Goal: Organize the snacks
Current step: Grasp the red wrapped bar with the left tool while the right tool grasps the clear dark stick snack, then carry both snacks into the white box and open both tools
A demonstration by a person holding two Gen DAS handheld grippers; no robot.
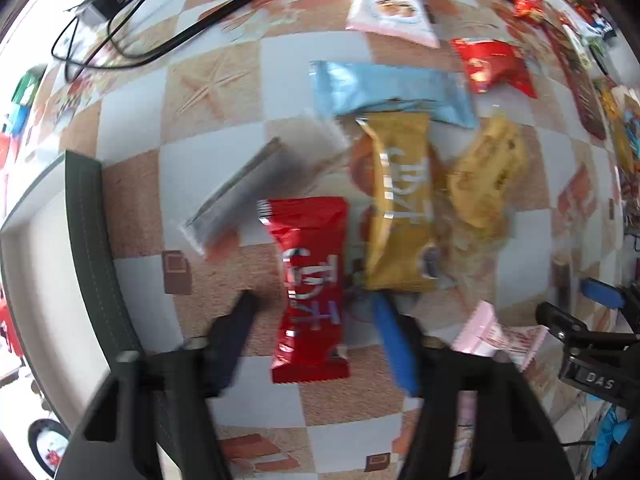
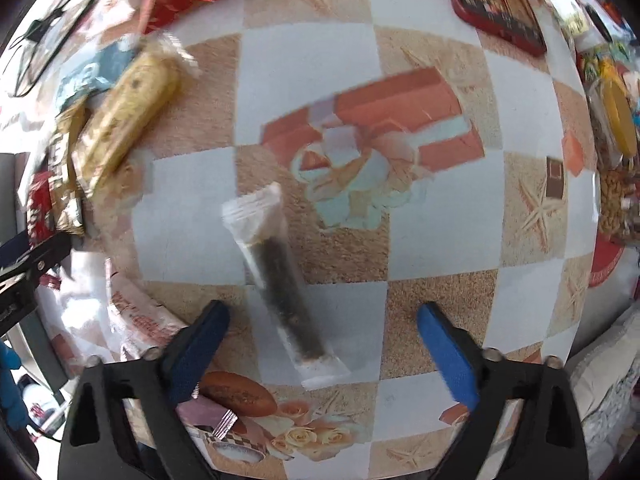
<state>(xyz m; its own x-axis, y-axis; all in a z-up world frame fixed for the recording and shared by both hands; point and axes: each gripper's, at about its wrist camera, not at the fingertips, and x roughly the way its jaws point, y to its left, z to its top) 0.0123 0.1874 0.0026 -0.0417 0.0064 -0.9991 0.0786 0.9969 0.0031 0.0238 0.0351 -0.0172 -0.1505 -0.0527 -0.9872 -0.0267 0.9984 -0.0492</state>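
Note:
In the left wrist view, my left gripper (image 1: 314, 304) is open, its fingers on either side of a red snack packet (image 1: 310, 292) lying on the checkered tablecloth. A gold packet (image 1: 400, 204), a yellow cake bar (image 1: 486, 172), a light blue packet (image 1: 392, 90), a clear packet with a dark bar (image 1: 256, 188) and a pink packet (image 1: 500, 332) lie around it. In the right wrist view, my right gripper (image 2: 324, 316) is open over a clear packet with a dark bar (image 2: 286, 280), which lies between the fingers. The yellow cake bar (image 2: 128, 108) is at upper left.
A dark green box edge (image 1: 92, 248) runs along the left. Black cables (image 1: 132, 12) lie at the far left. A pink-white bag (image 1: 392, 6) and red bag (image 1: 494, 66) lie at the back. A red box (image 2: 500, 0) and jars (image 2: 616, 132) stand at the right.

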